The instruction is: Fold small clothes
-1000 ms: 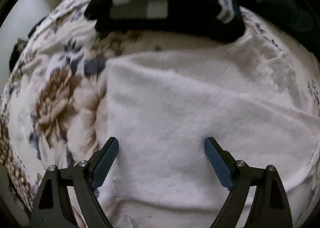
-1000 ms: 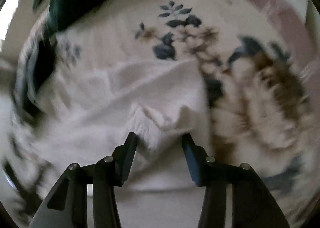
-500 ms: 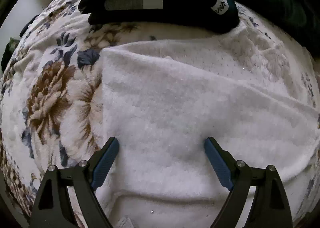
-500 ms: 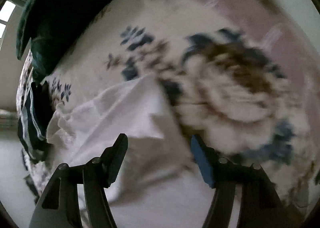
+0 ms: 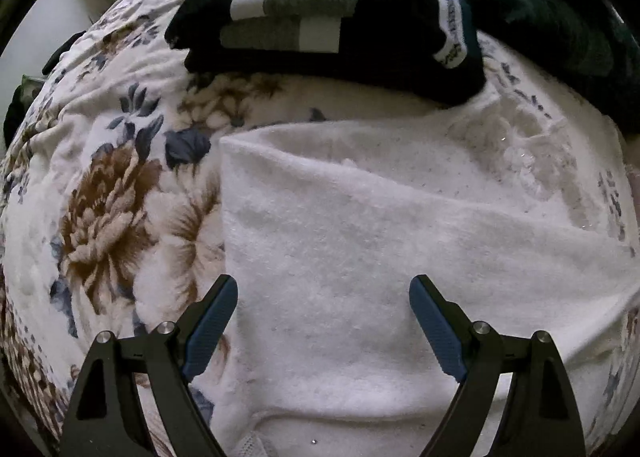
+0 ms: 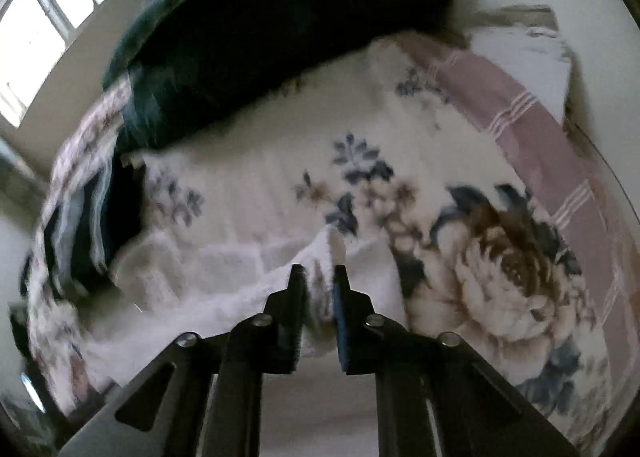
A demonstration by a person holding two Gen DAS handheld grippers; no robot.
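Both grippers reach forward over a bed. On the left, the left gripper hovers low over one white fleecy garment, its two black fingers with ribbed blue pads spread wide and holding nothing; the left finger sits at the garment's 9 o'clock edge, the right finger over its middle. On the right, the right gripper has its fingers pressed close together on a raised corner of the same white garment, and a soft peak of cloth pokes up just beyond the tips, toward 12 o'clock. This garment is plush and nubbly, roughly rectangular, lying mostly flat with one diagonal fold line across it and a lacy, glittering patch at its 2 o'clock corner in the left wrist view. It rests on one floral blanket, a velvety cream fabric printed with brown peonies and navy leaves. At 12 o'clock from the garment lies one folded dark knit piece with grey and white blocks and a white patterned band. One dark green blanket is heaped at 1 o'clock. In the right wrist view, which is somewhat blurred, one mauve striped sheet runs along the 3 o'clock side, and one bright window shows at 10 o'clock.
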